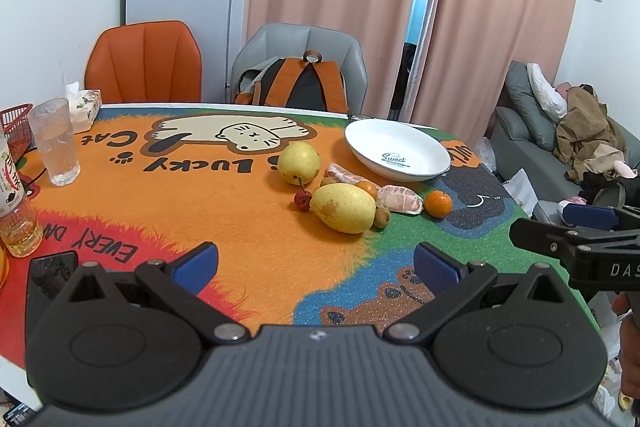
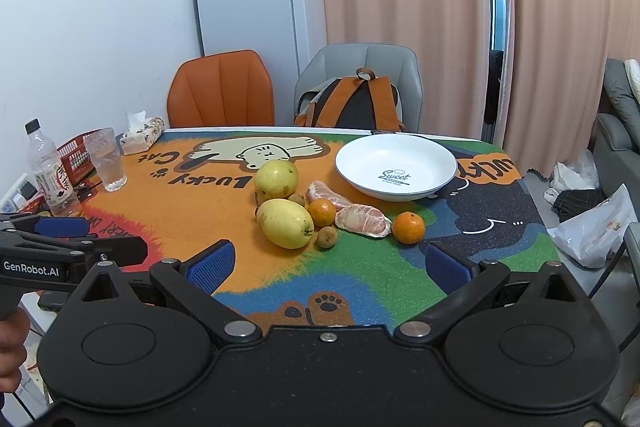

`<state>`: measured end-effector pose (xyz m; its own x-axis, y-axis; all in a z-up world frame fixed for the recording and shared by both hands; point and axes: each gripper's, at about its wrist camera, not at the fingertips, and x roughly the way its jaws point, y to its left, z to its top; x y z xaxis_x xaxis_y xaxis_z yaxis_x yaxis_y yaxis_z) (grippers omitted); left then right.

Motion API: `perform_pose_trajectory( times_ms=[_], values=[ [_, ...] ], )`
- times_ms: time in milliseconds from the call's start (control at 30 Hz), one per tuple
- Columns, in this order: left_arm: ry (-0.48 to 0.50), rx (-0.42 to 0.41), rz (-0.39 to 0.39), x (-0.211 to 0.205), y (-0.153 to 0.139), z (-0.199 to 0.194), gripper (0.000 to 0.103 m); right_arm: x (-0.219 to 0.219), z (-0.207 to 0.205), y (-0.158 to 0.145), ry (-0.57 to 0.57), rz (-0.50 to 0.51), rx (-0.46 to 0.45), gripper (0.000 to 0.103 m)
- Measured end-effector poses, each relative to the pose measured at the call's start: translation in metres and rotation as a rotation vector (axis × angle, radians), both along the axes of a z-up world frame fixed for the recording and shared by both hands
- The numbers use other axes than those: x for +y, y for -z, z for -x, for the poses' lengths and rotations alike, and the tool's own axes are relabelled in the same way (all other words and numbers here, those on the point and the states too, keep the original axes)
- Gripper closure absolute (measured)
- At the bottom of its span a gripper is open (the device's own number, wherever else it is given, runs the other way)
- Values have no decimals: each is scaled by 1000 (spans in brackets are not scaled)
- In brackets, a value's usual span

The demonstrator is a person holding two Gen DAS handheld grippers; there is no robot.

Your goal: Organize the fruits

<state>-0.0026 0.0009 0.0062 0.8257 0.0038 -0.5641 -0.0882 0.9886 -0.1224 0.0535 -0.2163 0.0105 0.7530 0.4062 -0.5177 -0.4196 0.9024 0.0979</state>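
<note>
Both grippers hang spread and empty short of the fruit: the left gripper and the right gripper each show blue-padded fingers wide apart with only the bright cartoon-printed surface between them. Just past them, in front of the empty white shallow ceramic plate, the fruit lies bunched: a large yellow oval pear, a rounder yellow pear behind it, two peeled pink pomelo segments, two small orange mandarins, brown kiwi-like berries and a small red fruit. The risks, as I judge them: round mandarins may roll off the surface's near edge if nudged; the soft segments may tear under a hard squeeze; a wide grasp on the pear may knock its touching neighbours.
</note>
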Motion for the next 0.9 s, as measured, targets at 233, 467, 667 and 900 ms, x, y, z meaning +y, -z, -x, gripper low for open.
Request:
perform_pose_trajectory(
  times_ms=[233,467,667,900],
  values=[
    [-3,-6,5,2,0,0,0,0,-1,0,-2,1,2,0],
    [-1,-16,18,4,2,0,0,-1,-2,4,-7,-9,0,0],
    [-9,-15,37,4,12,-6,0,-5,-11,16,-14,-39,13,0],
    [11,-15,94,2,27,-19,0,-15,-28,29,7,-83,31,0]
  ],
)
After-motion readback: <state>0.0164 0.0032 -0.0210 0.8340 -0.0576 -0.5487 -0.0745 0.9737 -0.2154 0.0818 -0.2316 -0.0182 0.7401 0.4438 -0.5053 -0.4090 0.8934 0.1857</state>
